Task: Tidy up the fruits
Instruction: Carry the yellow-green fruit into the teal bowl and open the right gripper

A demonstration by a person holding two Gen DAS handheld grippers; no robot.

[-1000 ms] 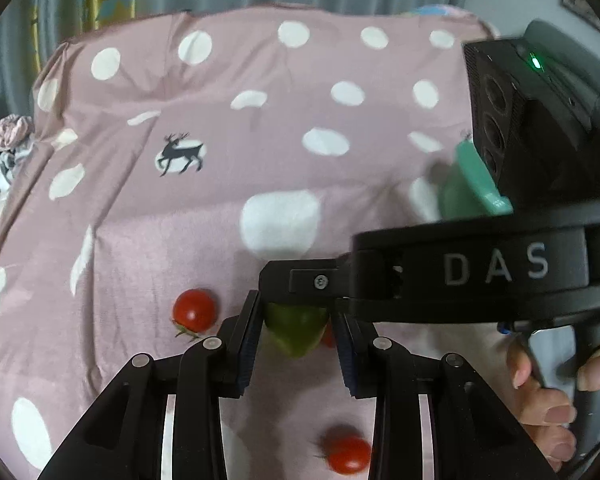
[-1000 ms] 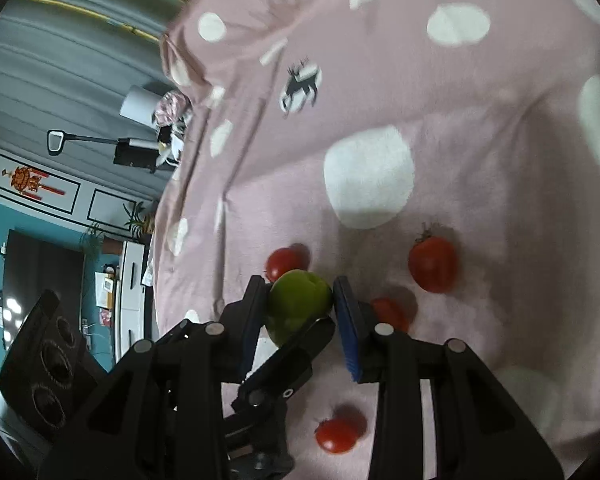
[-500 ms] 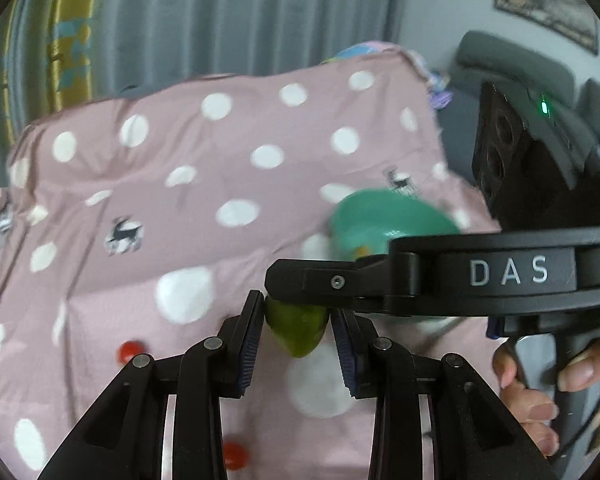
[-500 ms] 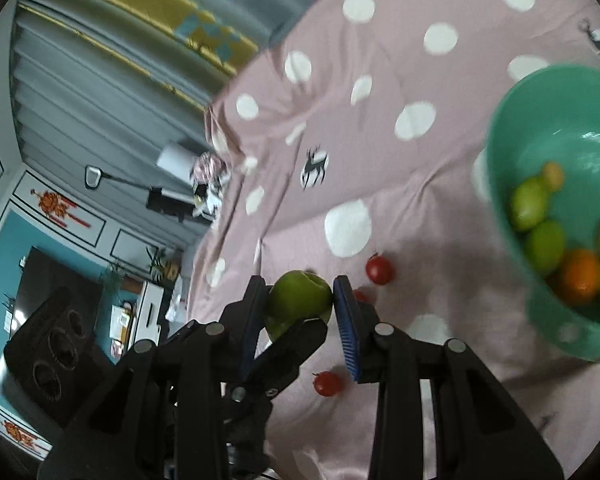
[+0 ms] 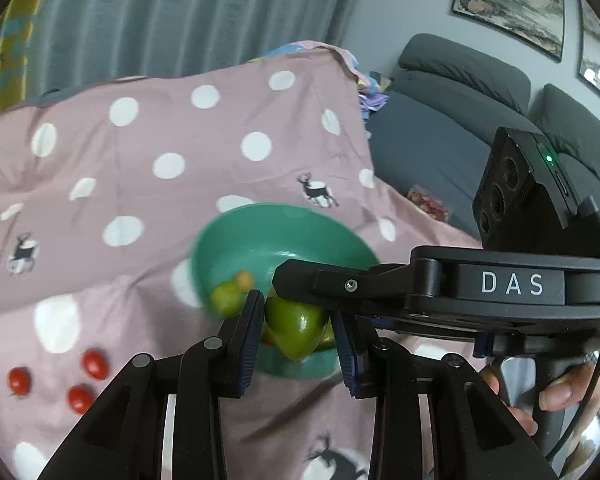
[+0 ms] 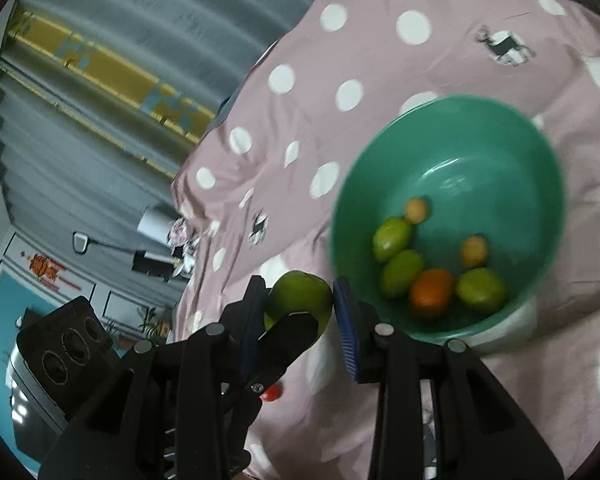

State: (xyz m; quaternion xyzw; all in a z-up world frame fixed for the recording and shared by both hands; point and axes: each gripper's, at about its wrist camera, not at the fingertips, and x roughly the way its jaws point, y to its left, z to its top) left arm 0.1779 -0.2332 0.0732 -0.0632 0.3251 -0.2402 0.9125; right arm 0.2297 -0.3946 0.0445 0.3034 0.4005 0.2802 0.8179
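Note:
One green fruit point(image 5: 294, 328) is clamped by both grippers at once. In the left wrist view my left gripper point(image 5: 298, 312) is shut on it, and a finger of the right gripper crosses just above it. My right gripper point(image 6: 298, 292) is shut on the same green fruit point(image 6: 304, 298), with a left finger crossing in front. The fruit hangs above the pink dotted cloth, at the near left rim of a teal bowl point(image 6: 480, 152). That bowl point(image 5: 260, 216) holds several green fruits, an orange point(image 6: 430, 292) and two small yellow ones.
Three cherry tomatoes point(image 5: 96, 364) lie on the cloth to the left, and one tomato point(image 6: 270, 394) shows below the right gripper. A grey sofa point(image 5: 440, 120) stands past the cloth's right edge. A person's hand point(image 5: 560, 396) holds the right gripper's handle.
Both grippers have lifted the green fruit away from the tomatoes and carried it rightward. The teal bowl has come into view and now lies just beyond the fruit.

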